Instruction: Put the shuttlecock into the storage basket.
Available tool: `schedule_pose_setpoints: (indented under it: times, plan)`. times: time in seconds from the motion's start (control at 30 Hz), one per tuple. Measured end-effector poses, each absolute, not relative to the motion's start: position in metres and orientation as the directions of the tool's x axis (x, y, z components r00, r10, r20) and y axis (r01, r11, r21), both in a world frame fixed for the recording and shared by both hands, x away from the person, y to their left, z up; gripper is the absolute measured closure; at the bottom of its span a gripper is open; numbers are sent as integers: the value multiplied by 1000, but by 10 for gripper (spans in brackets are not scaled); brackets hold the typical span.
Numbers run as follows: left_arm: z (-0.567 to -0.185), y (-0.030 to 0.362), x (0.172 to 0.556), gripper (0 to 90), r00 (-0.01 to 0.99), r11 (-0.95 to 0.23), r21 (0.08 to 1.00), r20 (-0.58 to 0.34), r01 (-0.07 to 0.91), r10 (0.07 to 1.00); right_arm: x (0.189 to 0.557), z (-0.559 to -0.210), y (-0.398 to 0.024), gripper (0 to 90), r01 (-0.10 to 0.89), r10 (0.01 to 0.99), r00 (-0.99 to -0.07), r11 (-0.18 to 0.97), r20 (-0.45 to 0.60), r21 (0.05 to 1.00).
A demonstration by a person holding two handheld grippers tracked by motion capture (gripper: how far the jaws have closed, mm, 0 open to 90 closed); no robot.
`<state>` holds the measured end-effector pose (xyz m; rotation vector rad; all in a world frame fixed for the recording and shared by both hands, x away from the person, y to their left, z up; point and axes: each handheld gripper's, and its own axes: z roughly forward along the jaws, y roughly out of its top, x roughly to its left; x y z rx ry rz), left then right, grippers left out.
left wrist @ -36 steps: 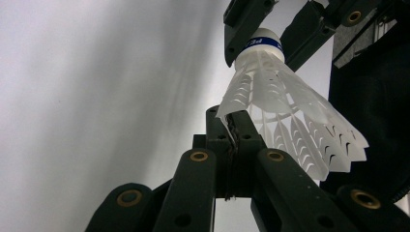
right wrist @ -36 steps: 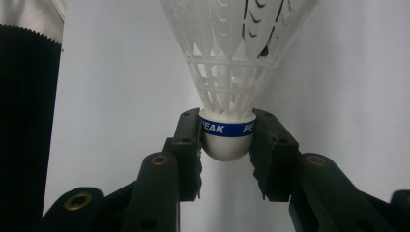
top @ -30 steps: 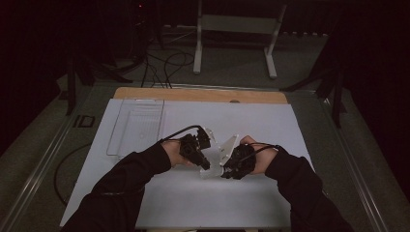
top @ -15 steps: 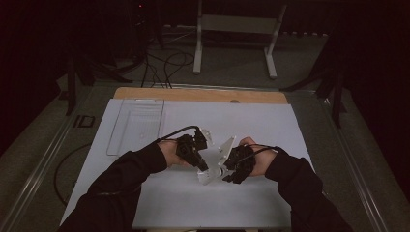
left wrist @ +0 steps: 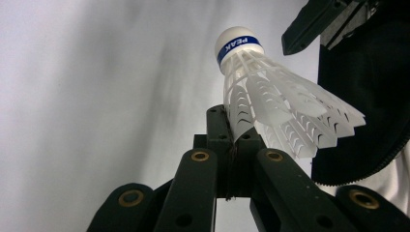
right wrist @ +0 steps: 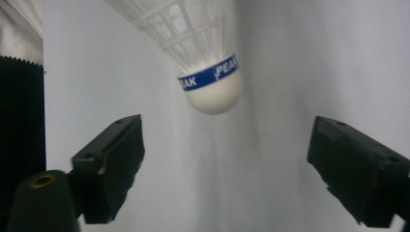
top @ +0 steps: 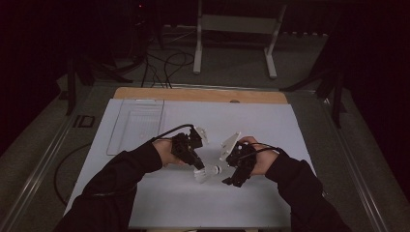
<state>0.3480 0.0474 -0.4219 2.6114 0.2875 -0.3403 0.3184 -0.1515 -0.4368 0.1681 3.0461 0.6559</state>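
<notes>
Feathers of the white plastic shuttlecock with a blue PEAK band (left wrist: 270,104) sit pinched in the left hand-held gripper (left wrist: 231,140), seen close in its own view. Right hand-held gripper (right wrist: 225,159) has just been opening, wide, cork ahead untouched. High view shows both above the white worktop (top: 183,198).

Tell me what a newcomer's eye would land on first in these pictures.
A white shuttlecock with a blue band marked PEAK, in the middle of the white table. The left gripper pinches the edge of its skirt between shut jaws. The right gripper faces its cork with the jaws wide apart, having just been opening, nothing pressed between them; a clear tray lies at the table's far left.
</notes>
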Motion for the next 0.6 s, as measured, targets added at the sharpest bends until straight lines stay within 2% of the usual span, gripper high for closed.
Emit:
schedule_pose_setpoints:
  times: [0.33,0.6]
  plan:
    - [-417,56,346,900,952,-854,462,-285,240,114,320,-432,-160,101,126,161,-987,850,-25,512]
    - [-414,63,345,900,953,-848,469,-278,247,123,318,-440,-168,97,180,208,-978,813,12,554]
